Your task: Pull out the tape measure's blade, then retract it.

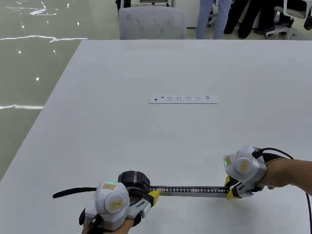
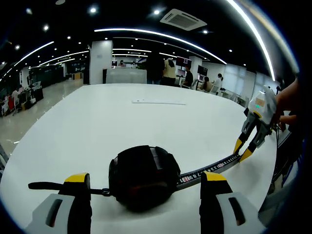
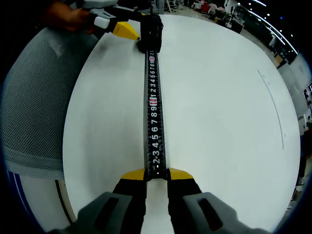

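Nearest me, the left gripper (image 2: 144, 181) stands with its jaws spread to either side of the tape measure's case (image 2: 144, 175). A gap is visible on each flank, and I cannot confirm contact. The case is a rounded black housing, matte and rubbery in look, lying on the white table (image 1: 195, 136) with a black wrist strap (image 1: 73, 192) trailing from it. The blade (image 3: 153, 112), a thin black strip with white numerals, runs flat along the tabletop to the right gripper (image 3: 157, 174), whose yellow-tipped jaws are pressed together on its end.

Assessment: pull-out is in hand, with a short length drawn. The next move calls for guiding the pinched end back towards the case under control, without whipping.

Beyond, a white power strip (image 1: 183, 99) lies on the smooth surface, and a grey chair (image 1: 152, 22) stands at the far edge.
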The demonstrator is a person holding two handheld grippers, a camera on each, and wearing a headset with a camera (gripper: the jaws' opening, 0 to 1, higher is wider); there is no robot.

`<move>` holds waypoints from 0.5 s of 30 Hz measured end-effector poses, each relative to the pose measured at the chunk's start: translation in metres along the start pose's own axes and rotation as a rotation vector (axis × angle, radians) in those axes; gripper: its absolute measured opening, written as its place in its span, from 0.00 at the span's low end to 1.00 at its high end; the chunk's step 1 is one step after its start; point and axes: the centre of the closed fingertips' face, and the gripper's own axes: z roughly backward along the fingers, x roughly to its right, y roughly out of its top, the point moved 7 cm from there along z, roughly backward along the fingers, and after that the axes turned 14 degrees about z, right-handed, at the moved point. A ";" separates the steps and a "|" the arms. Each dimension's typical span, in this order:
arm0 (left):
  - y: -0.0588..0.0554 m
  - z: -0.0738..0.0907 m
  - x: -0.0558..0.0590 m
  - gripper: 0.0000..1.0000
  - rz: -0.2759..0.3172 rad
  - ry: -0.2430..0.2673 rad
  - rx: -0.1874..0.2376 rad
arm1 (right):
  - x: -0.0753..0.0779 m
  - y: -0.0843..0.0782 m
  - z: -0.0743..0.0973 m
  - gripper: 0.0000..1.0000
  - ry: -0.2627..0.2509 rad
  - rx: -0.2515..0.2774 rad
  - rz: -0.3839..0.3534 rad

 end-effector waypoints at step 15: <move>0.006 -0.019 0.005 0.77 0.079 0.047 -0.028 | -0.001 0.001 -0.001 0.14 -0.019 -0.010 -0.072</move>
